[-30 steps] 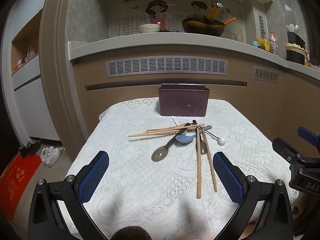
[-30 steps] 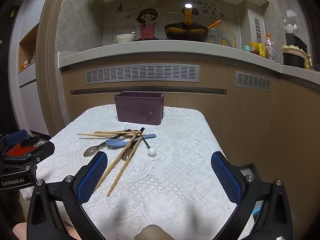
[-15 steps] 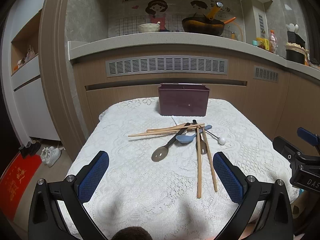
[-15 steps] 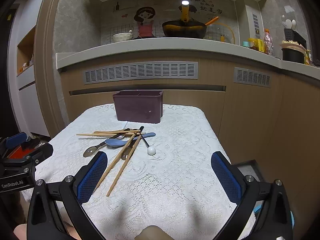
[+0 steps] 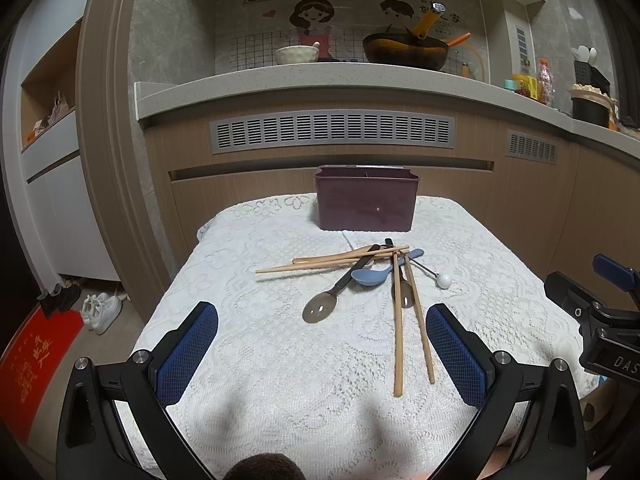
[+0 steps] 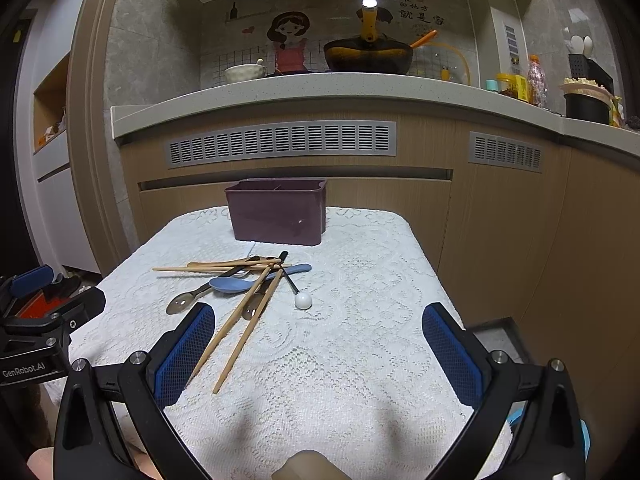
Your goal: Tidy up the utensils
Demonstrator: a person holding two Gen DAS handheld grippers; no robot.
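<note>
Hovering near the utensils (image 5: 372, 276), both grippers' fingers (image 5: 188, 354) (image 6: 182, 356) gape, released.

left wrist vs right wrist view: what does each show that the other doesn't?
Left wrist only: white sneakers and a red mat on the floor, the right gripper at its edge, and a slotted spoon's holes.

Right wrist only: the left gripper at its edge, and the floor right of the table.

Both: the maroon holder, crossed chopsticks, blue spoon, white ball-tipped utensil, lace cloth, counter. Both grippers are open and empty.
</note>
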